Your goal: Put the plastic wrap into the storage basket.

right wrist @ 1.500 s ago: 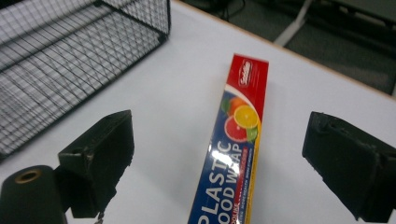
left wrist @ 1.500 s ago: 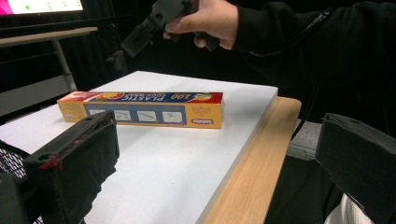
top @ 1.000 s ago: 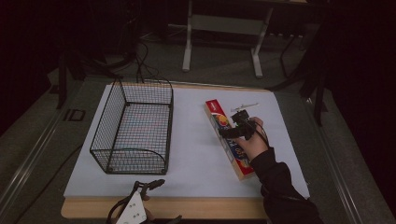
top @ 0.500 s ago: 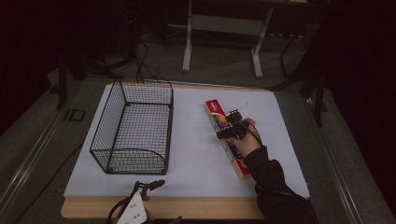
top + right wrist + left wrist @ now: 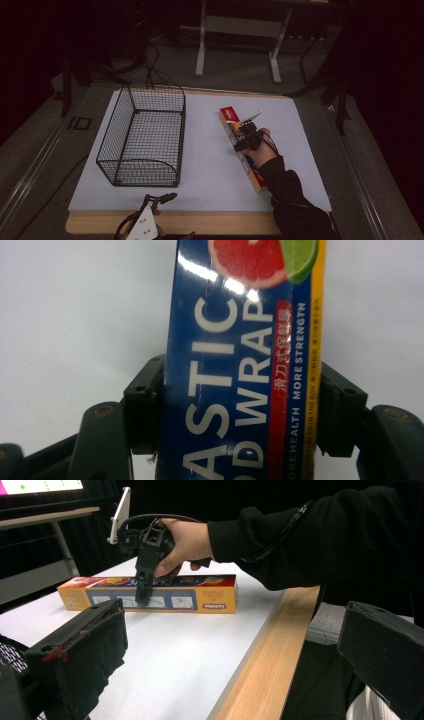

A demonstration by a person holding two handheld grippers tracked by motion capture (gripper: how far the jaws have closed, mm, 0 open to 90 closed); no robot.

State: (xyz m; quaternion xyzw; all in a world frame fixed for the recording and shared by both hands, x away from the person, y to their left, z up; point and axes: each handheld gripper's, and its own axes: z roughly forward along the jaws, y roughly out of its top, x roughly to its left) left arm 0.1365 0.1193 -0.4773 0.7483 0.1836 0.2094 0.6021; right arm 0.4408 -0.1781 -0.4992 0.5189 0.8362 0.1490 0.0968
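A long plastic wrap box (image 5: 252, 172), blue and yellow with a red end, lies flat on the right half of the white table. My right gripper (image 5: 243, 141) points down onto its middle. In the right gripper view the box (image 5: 240, 365) runs between the two pads (image 5: 145, 405), which press on its long sides; the jaws have just been closing on it. The left gripper view shows that grip from the side, with the box (image 5: 175, 594) resting on the table under the right gripper (image 5: 142, 592). My left gripper (image 5: 160, 198) rests open at the front edge with nothing between its fingers.
A black wire basket (image 5: 145, 175) stands on the left half of the table, its open top up. The white tabletop (image 5: 210, 165) has a wooden front edge (image 5: 260, 655). A metal stand (image 5: 202, 45) is on the floor beyond the table.
My right hand has come down onto the box and its jaws have closed from wide apart onto the box's sides. The left gripper and the basket have not moved.
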